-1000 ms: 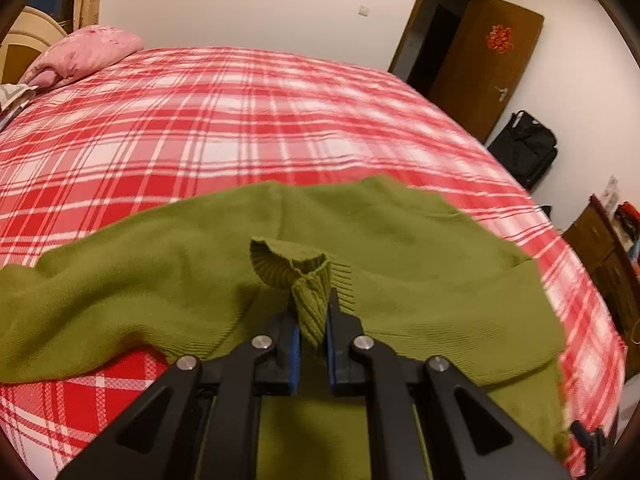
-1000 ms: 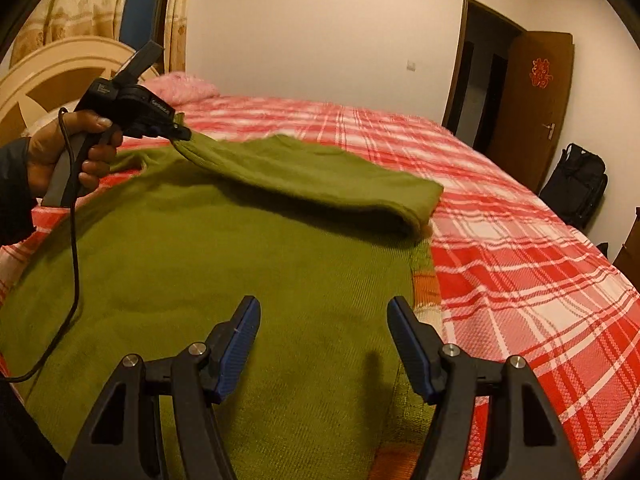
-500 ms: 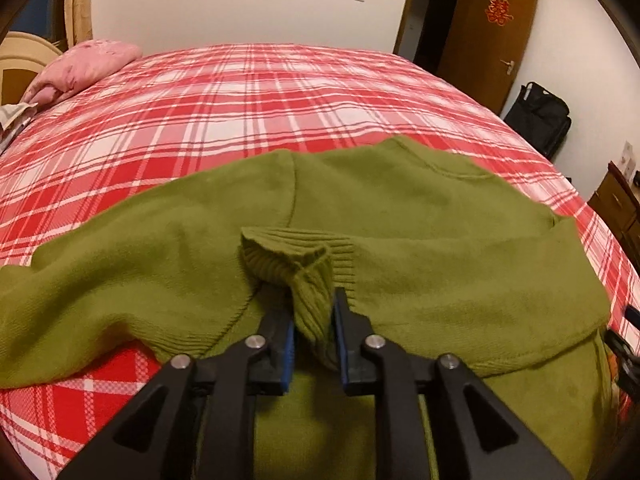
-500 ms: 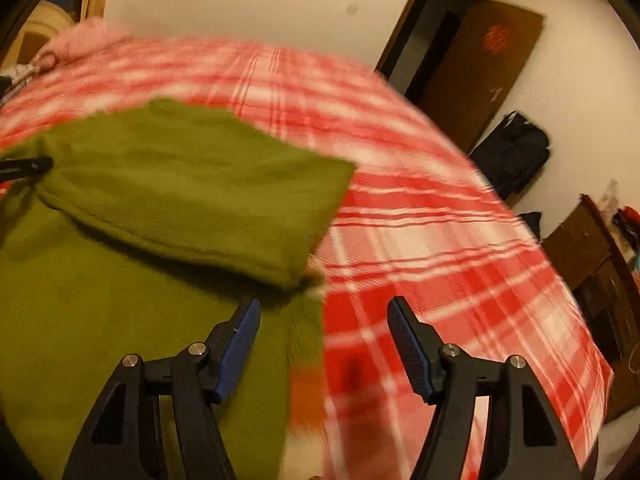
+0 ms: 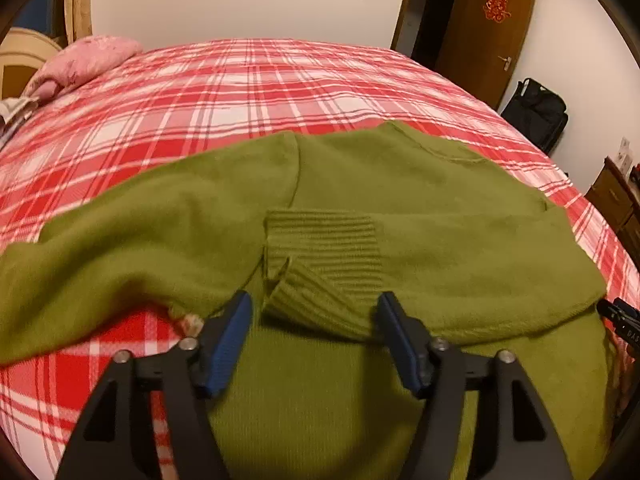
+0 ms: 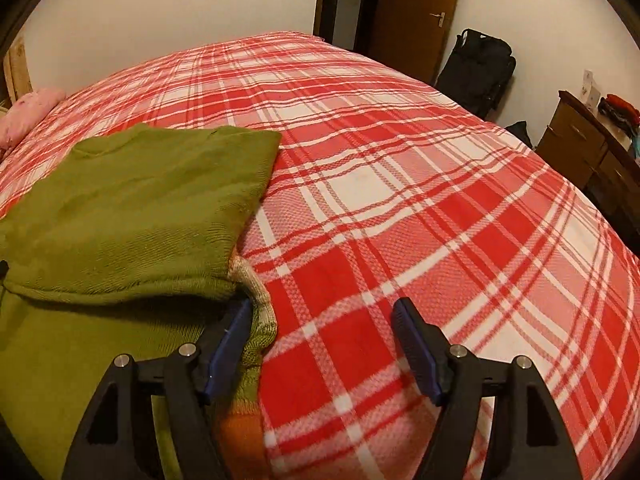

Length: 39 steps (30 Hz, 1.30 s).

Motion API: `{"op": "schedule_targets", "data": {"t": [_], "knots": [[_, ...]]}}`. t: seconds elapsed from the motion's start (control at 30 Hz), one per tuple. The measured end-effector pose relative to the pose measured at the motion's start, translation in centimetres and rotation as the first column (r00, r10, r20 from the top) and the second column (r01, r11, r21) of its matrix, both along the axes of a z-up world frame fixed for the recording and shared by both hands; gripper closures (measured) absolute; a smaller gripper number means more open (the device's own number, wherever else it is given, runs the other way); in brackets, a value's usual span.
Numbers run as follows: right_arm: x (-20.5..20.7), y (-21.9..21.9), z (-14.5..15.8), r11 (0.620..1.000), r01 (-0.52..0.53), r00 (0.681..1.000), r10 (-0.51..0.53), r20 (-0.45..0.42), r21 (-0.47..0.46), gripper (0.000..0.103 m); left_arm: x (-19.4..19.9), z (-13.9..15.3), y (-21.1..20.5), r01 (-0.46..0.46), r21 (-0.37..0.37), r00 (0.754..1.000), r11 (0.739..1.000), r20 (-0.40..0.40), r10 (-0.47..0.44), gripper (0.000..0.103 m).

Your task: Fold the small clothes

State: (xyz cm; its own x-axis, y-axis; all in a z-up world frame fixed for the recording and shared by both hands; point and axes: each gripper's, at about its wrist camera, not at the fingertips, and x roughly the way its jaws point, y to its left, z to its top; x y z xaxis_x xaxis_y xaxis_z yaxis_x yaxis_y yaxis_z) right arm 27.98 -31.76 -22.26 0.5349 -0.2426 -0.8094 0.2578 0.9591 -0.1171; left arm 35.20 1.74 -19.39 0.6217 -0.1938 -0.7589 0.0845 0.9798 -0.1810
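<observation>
On the plaid bed, the soft, limp green sweater lies part-folded between my spread, empty left tongs and right tongs, so I judge its ribbed cuff grips best.

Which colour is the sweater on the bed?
Olive green; the sweater shows best in the left wrist view.

The sweater is matt green knit, fuzzy, with a ribbed cuff. The blanket is coarse woven cloth in red and white plaid. Each gripper has matt black plastic arms, ridged blue pads and shiny metal screws. The door is smooth brown wood
</observation>
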Motion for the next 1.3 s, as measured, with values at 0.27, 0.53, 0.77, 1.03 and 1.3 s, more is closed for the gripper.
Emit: {"op": "schedule_targets", "data": {"t": [0.27,0.53,0.77,1.03,1.3], "knots": [[-0.4,4.1,5.9,0.987,-0.136,0.973,0.149,0.178,-0.085,0.031,-1.0,-0.1,1.4,-0.046,-0.051,0.999,0.998,-0.016,0.045,0.028],[4.3,7.3,0.4,0.968,-0.239,0.970,0.241,0.021,-0.076,0.031,-1.0,1.7,2.5,-0.105,-0.076,0.992,0.992,0.064,0.110,0.012],[3.0,6.3,-0.4,0.975,-0.211,0.977,0.212,0.001,-0.074,0.031,1.1,-0.5,1.7,-0.142,0.134,0.986,0.981,-0.070,0.152,0.009],[1.9,4.2,0.4,0.983,-0.154,0.988,0.154,-0.008,-0.100,0.031,-1.2,-0.5,3.1,-0.174,0.130,0.980,0.976,-0.071,0.184,0.004],[4.7,9.2,3.5,0.958,-0.282,0.956,0.284,0.071,-0.048,0.031,-1.2,2.5,4.0,-0.272,-0.029,0.962,0.962,0.026,0.273,0.001]]}}
